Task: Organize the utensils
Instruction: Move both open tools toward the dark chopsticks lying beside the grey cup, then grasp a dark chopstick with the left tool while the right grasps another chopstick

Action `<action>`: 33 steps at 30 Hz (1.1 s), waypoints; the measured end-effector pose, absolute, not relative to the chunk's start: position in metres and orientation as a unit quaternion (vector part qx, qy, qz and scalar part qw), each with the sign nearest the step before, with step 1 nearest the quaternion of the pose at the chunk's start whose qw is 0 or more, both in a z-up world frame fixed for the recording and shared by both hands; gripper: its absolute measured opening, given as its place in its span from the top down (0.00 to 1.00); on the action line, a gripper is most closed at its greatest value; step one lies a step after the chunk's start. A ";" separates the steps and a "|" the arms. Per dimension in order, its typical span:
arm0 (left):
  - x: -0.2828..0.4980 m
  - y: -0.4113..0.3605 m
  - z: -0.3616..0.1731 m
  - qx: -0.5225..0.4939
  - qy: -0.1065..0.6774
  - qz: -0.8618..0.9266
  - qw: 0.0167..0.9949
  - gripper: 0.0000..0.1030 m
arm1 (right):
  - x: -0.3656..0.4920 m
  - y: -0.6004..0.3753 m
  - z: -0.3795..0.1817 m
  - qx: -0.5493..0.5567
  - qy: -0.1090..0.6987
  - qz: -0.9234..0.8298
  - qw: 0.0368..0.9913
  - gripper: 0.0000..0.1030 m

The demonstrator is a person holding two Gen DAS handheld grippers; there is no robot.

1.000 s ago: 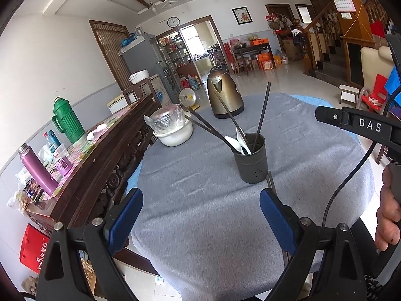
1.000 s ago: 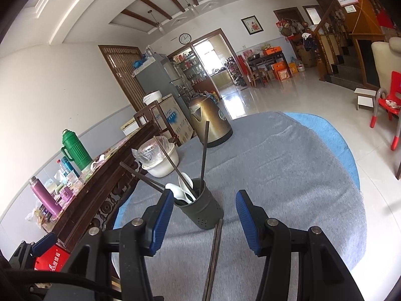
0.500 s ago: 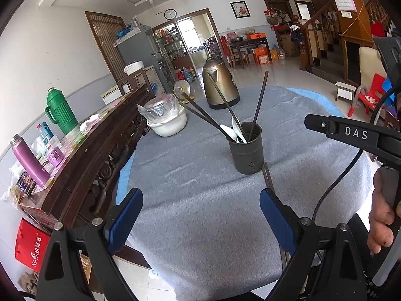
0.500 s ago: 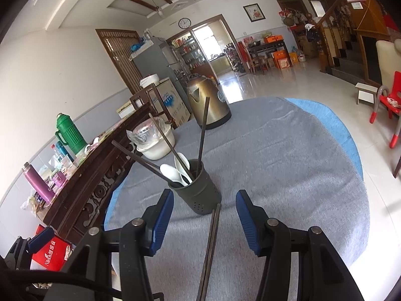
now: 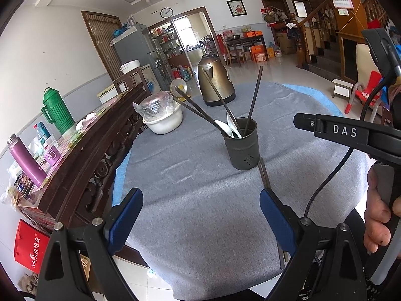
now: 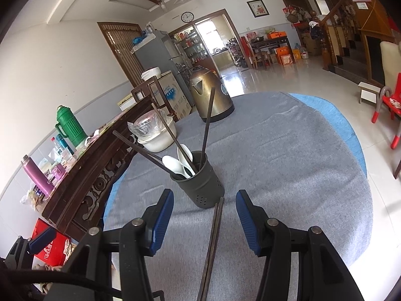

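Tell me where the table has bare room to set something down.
Bare cloth spreads right of the utensil holder, out to the table edge, and between the holder and kettle. Crowded: the white bowl on the left, and chopsticks lying before the holder.

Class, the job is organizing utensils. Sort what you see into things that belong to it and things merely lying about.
Belongs:
utensil holder
loose chopsticks on the cloth
chopsticks in the holder
white spoons

Lying about:
kettle
covered white bowl
green thermos
purple flask

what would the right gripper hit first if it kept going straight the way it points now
Most likely the pair of dark chopsticks lying on the grey tablecloth between its open jaws. Just past their far tips stands the utensil holder. Depth is hard to judge in this fisheye view.
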State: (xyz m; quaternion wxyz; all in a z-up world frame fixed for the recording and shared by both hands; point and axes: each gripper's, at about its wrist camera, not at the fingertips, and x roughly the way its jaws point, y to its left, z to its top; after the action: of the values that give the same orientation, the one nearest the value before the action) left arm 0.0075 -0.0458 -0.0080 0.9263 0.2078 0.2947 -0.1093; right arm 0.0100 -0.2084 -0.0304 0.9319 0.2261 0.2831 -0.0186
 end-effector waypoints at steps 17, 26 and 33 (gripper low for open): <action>0.010 -0.041 -0.009 0.202 0.300 -0.108 0.926 0.08 | 0.016 -0.206 -0.042 0.234 0.302 -0.007 0.924 0.47; 0.054 -0.028 -0.046 0.154 0.369 -0.137 0.906 0.09 | 0.040 -0.216 -0.079 0.236 0.374 -0.008 0.897 0.56; 0.094 -0.006 -0.083 0.094 0.435 -0.127 0.886 0.09 | 0.066 -0.221 -0.128 0.257 0.436 0.009 0.862 0.62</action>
State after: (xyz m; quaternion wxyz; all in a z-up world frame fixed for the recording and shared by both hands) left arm 0.0939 -0.0063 -0.0829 0.8863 0.0936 0.4354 -0.1270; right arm 0.0657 -0.2206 -0.1284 0.8624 0.2568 0.4362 0.0085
